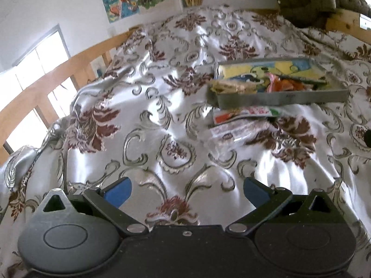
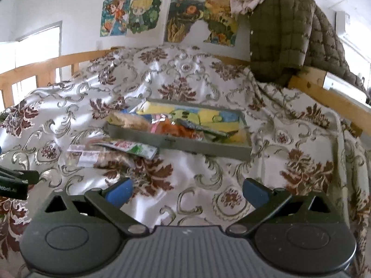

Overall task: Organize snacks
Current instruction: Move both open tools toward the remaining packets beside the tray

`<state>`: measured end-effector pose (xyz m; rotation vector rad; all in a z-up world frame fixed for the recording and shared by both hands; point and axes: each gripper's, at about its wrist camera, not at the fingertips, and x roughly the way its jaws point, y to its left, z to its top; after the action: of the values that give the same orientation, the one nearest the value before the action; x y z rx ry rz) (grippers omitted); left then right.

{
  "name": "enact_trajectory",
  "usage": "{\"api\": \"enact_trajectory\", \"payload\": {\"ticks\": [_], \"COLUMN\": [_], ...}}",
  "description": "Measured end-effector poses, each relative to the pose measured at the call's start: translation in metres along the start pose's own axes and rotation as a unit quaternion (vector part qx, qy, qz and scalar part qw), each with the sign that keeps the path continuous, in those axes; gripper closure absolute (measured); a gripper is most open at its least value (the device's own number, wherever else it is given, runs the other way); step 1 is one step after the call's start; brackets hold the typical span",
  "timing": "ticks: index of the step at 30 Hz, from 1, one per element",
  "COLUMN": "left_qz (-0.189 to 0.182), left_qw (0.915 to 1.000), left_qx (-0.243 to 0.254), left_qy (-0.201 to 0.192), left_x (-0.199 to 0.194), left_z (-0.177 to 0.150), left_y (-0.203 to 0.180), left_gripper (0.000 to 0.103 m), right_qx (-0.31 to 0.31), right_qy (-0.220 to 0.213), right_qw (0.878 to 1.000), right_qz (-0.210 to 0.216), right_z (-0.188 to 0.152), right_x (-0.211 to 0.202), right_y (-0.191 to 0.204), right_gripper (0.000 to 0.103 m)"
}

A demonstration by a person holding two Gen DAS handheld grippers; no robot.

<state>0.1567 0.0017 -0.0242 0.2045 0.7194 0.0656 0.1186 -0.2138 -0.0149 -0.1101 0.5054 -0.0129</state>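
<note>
The left tool (image 1: 187,191) hangs over a bed, its two blue-padded fingers spread wide with nothing between them. The right tool (image 2: 187,191) is the same: fingers wide apart, nothing held, above the bedspread (image 2: 197,176). The bedspread is shiny white with grey scrolls and dark red flower shapes.

Further up the bed lies a shallow grey tray (image 2: 185,142) with a cartoon picture on its bottom. Inside it are several snacks: a pale wrapped bar (image 2: 129,119) at the left end and an orange packet (image 2: 178,127) near the middle. Two more snacks lie on the bedspread just in front of the tray's left corner: a red, white and green packet (image 2: 132,147) partly tucked under the tray's edge, and a clear wrapper (image 2: 85,156) beside it.

A wooden bed rail (image 2: 41,69) runs along the left. An olive quilted jacket (image 2: 285,37) hangs over the rail at the far right. Cartoon posters (image 2: 129,15) cover the wall behind.
</note>
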Motion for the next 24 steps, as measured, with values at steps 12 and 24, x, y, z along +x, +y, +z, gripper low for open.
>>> {"api": "enact_trajectory", "payload": {"ticks": [12,24], "left_qz": [-0.012,-0.022], "left_qw": [0.9999,0.9996], "left_qx": [0.008,-0.016], "left_qy": [0.008,0.012], "left_x": [0.009,0.031], "left_z": [0.009,0.031], "left_y": [0.019,0.037], "left_gripper": [0.001,0.001], "right_qx": [-0.029,-0.076], "right_qy": [0.069,0.065], "right_qw": [0.997,0.994], "right_qz": [0.014,0.042], "right_z": [-0.007,0.006], "right_x": [0.024,0.053], "right_y": [0.02,0.038], "right_gripper": [0.0,0.0]}}
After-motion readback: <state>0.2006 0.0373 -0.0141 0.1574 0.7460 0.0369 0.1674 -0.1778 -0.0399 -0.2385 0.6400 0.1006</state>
